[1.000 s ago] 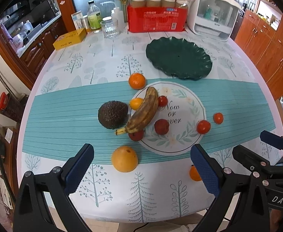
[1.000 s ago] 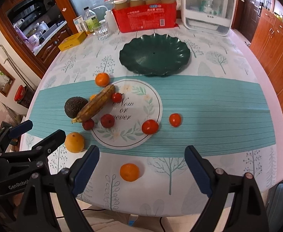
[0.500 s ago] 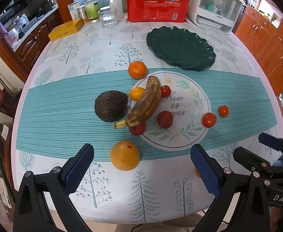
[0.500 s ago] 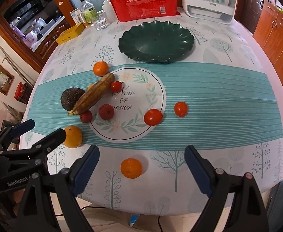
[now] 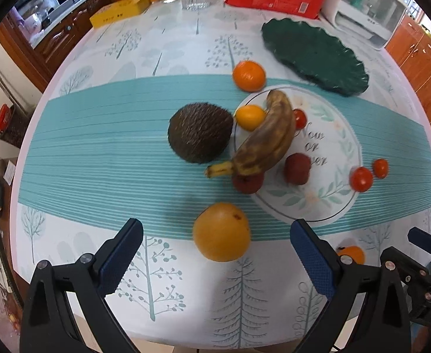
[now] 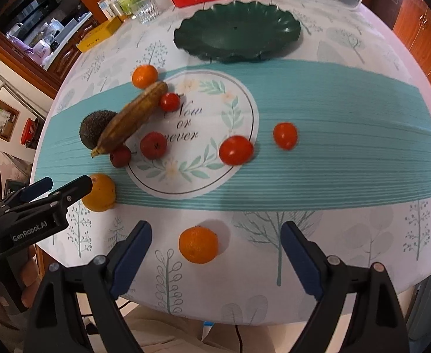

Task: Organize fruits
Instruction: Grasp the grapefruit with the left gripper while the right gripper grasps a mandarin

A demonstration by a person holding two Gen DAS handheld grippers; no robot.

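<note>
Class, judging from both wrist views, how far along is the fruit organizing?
Nothing looks done: the green plate holds no fruit. In hand: nothing; the left tool frames the large orange, the right tool the small orange, both open. Banana, avocado and tomatoes remain.

"Now or never" on tablecloth point(image 6: 183, 123); "GenRobot.AI" on left hand-held gripper point(image 6: 40, 197).

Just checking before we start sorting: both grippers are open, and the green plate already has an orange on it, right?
Not quite. The green plate holds no fruit, as the right wrist view shows; the nearest orange sits on the tablecloth beside the banana. The left gripper and right gripper are both open.
</note>
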